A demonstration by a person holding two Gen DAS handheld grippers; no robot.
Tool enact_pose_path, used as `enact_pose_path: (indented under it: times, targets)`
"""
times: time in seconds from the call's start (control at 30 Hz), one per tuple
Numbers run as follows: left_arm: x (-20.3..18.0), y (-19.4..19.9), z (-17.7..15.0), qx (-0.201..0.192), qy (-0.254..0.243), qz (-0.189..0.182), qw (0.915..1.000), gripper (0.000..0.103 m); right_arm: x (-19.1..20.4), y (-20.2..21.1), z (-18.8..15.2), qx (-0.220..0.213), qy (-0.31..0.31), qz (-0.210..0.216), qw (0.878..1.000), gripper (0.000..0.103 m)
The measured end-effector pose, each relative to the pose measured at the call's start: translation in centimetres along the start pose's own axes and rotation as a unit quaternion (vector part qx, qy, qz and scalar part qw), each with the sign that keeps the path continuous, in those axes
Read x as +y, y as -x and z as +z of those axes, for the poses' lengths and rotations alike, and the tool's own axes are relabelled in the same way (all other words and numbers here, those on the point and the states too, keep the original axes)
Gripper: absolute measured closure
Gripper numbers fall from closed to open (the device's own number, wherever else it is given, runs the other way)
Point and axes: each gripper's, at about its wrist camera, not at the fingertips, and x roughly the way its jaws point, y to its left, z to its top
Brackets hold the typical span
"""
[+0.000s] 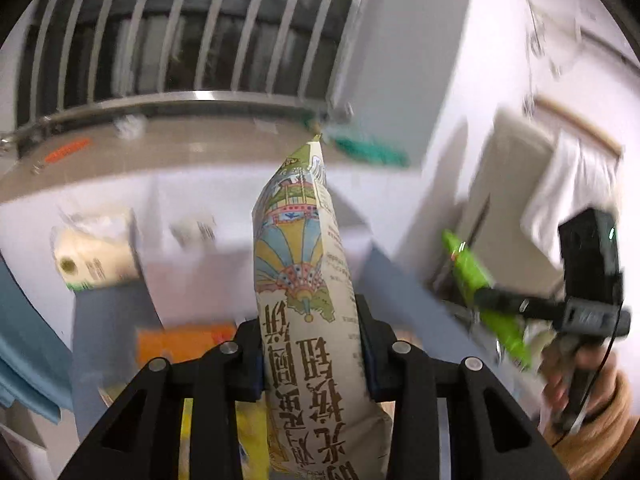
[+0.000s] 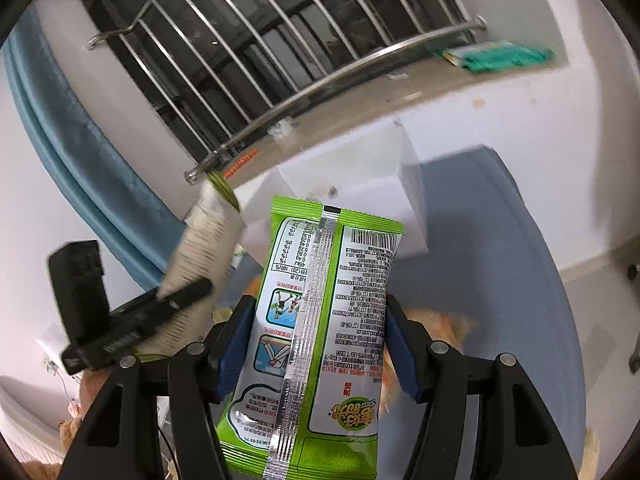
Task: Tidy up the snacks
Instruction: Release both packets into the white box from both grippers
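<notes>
Snacks both held up in the air, one per hand. Left hand-held gripper (image 1: 310, 364) is clamped on a cream biscuit bag (image 1: 304, 280), pads on its two broad faces low down, long axis running straight out away from the fingers, far tip up near the window sill (image 1: 180, 140). Right hand-held gripper (image 2: 318, 344) is closed on a green snack packet (image 2: 320, 320), back seam facing the camera, long axis also pointing out along the fingers. Neither bag touches any surface.

Judgement: drop spot likely the grey-blue bin (image 2: 500, 260) below, nearer the right hand.

Left view shows the right gripper far right with the green packet edge-on, plus a paper roll (image 1: 94, 256) at left. Right view shows the cream bag's side at left, the barcode side of the green packet and the white box (image 2: 360, 168) behind it. Heavy motion blur.
</notes>
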Motion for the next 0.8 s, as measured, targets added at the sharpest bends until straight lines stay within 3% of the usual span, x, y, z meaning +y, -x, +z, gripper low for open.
enact_pose_path:
  times: [0.13,0.2,0.43,0.57,0.6,0.63,0.67,0.7,0.8]
  targets:
    - [3.0,-0.7,4.2,-0.033,0.048,0.005,0.9983,0.064,2.0,-2.7,4.5,-0.018,0.032,-0.006,0.999,0.036]
    - [4.5,-2.2,6.2,-0.036,0.056,0.027,0.9974,0.064,2.8,-4.5,6.8,-0.018,0.049,-0.018,0.998,0.036]
    - [8.6,-9.0,10.6,-0.004,0.071,0.042,0.9966,0.064,2.6,-12.1,14.9,-0.002,0.073,-0.089,0.993,0.036]
    - [9.8,-12.3,11.6,0.017,0.078,0.040,0.9960,0.062,1.3,-14.9,17.9,0.007,0.067,-0.103,0.992,0.035]
    - [10.1,-13.0,11.7,0.023,0.077,0.047,0.9956,0.058,0.9,-15.5,18.3,0.011,0.064,-0.102,0.993,0.032]
    - [10.2,-13.4,11.7,0.029,0.076,0.054,0.9952,0.039,0.7,-15.8,18.6,0.012,0.062,-0.103,0.993,0.020]
    - [10.4,-13.8,11.6,0.035,0.076,0.067,0.9942,0.006,0.5,-16.1,18.7,0.013,0.061,-0.110,0.992,0.011]
    - [10.7,-13.9,11.4,0.038,0.080,0.079,0.9930,0.001,0.4,-16.4,18.8,0.013,0.058,-0.124,0.990,0.000]
    - [11.6,-13.9,10.9,0.030,0.088,0.074,0.9929,0.000,0.0,-15.6,18.7,-0.009,0.052,-0.131,0.990,0.000]
